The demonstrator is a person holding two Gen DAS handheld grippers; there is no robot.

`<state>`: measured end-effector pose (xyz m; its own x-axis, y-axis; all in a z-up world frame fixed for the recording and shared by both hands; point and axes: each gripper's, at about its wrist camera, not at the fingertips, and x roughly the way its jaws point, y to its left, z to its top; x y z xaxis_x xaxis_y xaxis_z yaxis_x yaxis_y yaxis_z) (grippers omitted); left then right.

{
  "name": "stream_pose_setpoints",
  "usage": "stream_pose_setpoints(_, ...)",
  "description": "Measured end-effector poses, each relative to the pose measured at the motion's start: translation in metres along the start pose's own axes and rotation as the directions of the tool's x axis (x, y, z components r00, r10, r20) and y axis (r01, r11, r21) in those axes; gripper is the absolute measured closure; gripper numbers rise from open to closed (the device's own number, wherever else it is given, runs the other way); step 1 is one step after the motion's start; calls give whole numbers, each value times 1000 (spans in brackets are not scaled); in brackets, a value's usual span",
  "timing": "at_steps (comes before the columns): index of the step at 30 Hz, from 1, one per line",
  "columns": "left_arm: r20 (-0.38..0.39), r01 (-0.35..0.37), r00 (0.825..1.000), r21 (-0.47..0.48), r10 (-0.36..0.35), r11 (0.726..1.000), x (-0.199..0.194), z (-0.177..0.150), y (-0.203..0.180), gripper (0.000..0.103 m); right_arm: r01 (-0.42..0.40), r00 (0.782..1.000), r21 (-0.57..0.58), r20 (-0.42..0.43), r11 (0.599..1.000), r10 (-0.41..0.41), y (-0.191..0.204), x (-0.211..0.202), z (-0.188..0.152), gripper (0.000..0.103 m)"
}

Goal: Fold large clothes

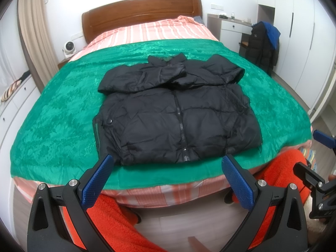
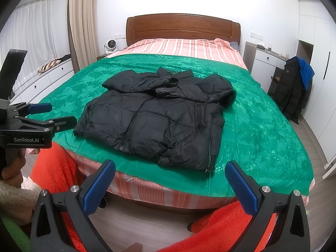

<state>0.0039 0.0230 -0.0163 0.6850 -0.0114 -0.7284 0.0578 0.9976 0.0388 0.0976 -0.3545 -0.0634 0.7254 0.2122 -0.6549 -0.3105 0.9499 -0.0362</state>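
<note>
Left gripper [image 1: 167, 166]: jaws spread wide, nothing between them, blue pads [image 1: 97, 180] facing each other. Right gripper [image 2: 170, 172]: same, jaws wide apart and empty. Both held off the foot of the bed, short of the cloth, not touching anything

Just ahead of the left jaws: hem of a black puffer jacket [image 1: 176, 113], zipper [image 1: 180, 126] running straight away from the gap between the jaws. From the right jaws the jacket sits ahead and a little toward the left pad, its near hem corner with a dangling zip pull closest. Front up, zipped, both sleeves already crossed over the chest near the collar, on the far side from the jaws

Under it, a green blanket [image 1: 52, 115] over a striped pink sheet [image 2: 178, 48]; wooden headboard [image 2: 182, 28] well beyond. Person's red fleece legs [image 1: 117, 220] below the jaws

Handling, as judged: light, bulky, soft fill that springs back; shell looks slick, so a shallow pinch may slide off. Best hold is likely the two hem corners, each jaw biting deep over the seam edge, then lift together and carry the hem toward the collar. Expect trapped air to puff the fold open; the sleeves may shift if the lift is jerky
</note>
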Motion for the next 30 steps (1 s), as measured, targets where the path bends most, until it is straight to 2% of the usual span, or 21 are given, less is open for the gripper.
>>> stream_pose_setpoints(30,1,1,1000,-3,-1,1000,-2,0,2,0,2,1000,-22,3,1000,-1,5,3,0,0)
